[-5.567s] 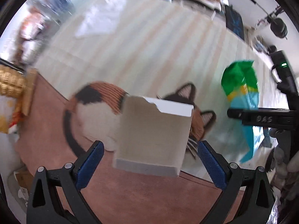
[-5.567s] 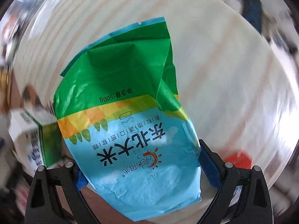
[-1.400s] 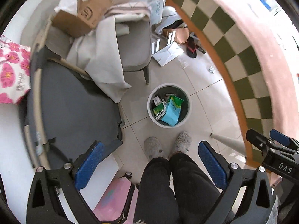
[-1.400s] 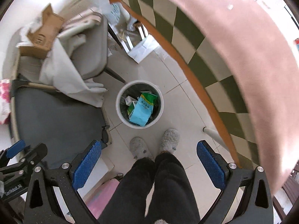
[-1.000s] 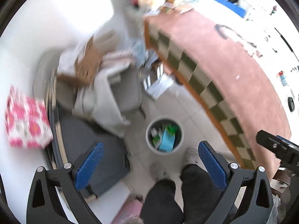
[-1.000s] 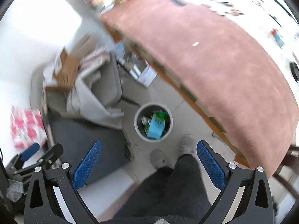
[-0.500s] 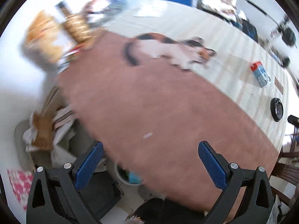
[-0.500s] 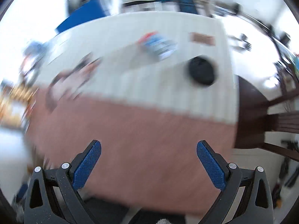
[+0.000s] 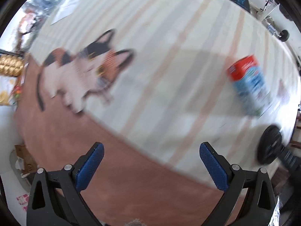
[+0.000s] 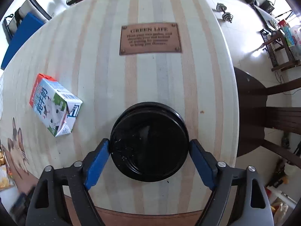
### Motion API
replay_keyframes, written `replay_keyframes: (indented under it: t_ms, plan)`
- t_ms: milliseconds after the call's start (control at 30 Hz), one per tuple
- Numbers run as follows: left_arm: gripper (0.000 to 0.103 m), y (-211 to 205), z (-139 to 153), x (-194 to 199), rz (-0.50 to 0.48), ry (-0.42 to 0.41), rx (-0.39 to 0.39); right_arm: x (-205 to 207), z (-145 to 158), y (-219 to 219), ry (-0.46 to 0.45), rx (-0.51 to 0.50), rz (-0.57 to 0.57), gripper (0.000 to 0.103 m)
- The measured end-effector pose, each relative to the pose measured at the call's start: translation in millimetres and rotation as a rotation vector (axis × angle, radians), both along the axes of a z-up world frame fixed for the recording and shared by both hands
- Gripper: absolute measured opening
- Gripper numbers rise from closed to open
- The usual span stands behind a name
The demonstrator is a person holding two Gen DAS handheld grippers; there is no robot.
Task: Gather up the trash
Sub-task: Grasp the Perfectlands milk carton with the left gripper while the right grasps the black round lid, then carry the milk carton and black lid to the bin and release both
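In the right wrist view, going from the left edge, a printed cat picture [image 10: 16,146] lies flat on the striped tablecloth [image 10: 154,71]. Just right of it, a crumpled milk carton [image 10: 54,104] lies on its side, red end toward the far side, folded white end toward the camera. It lies well clear of the gripper.

At the centre, a round black lid [image 10: 149,142] lies flat on the cloth between the blue pads of the right gripper [image 10: 149,146]. Its jaws have just been closing, and each pad now stands at the lid's rim. The left pad looks to touch it; on the right side I cannot tell contact from a hair's gap. Beyond the lid, a brown printed plaque [image 10: 150,38] reading GREEN LIFE sits on the cloth. Nothing lies between the lid and the carton. To the right, off the table edge, dark wooden chair slats [image 10: 272,116] stand close by, and dumbbells [image 10: 224,12] lie on the floor further back.

The left wrist view is smeared by motion. The cat picture [image 9: 82,69] is at left, the pink-brown cloth [image 9: 62,143] below it, the carton [image 9: 248,84] at right and the black lid [image 9: 270,144] at the lower right. The left gripper [image 9: 150,162] hangs over the cloths, spread wide with nothing between its pads.
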State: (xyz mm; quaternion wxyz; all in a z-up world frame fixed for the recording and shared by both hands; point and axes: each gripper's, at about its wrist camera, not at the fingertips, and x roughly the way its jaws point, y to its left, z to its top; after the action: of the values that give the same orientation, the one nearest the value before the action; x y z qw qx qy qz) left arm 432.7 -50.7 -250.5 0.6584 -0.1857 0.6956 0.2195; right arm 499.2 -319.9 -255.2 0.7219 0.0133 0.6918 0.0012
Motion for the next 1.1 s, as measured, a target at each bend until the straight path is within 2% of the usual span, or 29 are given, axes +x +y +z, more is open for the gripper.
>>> replay_keyframes:
  t_ms: [100,233,300,367,433,500,600,667,733,900,1000,1100]
  plan:
    - [0.103,-6.0,-1.4,35.3,0.029,-0.037,-0.07,11.4,8.7,-12.6,-0.019,0.026,-0.023,0.084]
    - [0.102,-18.4,-17.8,89.4,0.103,-0.067,-0.266,43.5,17.1,-38.0,-0.037,0.021,-0.073,0.084]
    - [0.1,-24.0,-22.5,109.6,0.123,-0.084,-0.305,64.6,14.6,-46.9,-0.037,0.004,-0.089,0.084]
    - [0.086,-32.0,-28.8,128.4,0.111,-0.084,-0.305,79.7,10.2,-50.1,-0.033,-0.011,-0.09,0.084]
    - [0.057,-36.6,-38.7,140.1,0.078,-0.046,-0.277,90.7,5.2,-49.8,-0.028,-0.018,-0.086,0.084]
    - [0.053,-37.7,-39.8,142.3,0.039,-0.048,-0.267,96.3,3.1,-51.5,-0.022,-0.02,-0.074,0.084]
    - [0.053,-45.3,-32.1,133.6,-0.122,-0.045,-0.18,95.9,5.7,-51.8,-0.014,-0.011,-0.041,0.084]
    - [0.053,-43.8,-28.5,114.5,-0.238,-0.041,-0.104,86.4,8.3,-40.5,0.004,0.005,-0.009,0.084]
    - [0.053,-33.6,-26.9,90.5,-0.309,-0.033,-0.058,72.1,10.2,-26.2,0.018,0.013,0.042,0.084]
    - [0.053,-6.4,-23.5,31.8,-0.308,0.008,-0.036,25.5,4.3,15.6,0.079,0.035,0.195,0.084]
    - [0.052,13.6,-21.2,-7.2,-0.243,0.024,-0.047,-3.5,1.1,41.2,0.113,0.045,0.291,0.084]
    - [0.052,23.6,-23.6,-29.8,-0.196,0.027,-0.064,-32.8,-1.8,67.2,0.138,0.03,0.387,0.084]
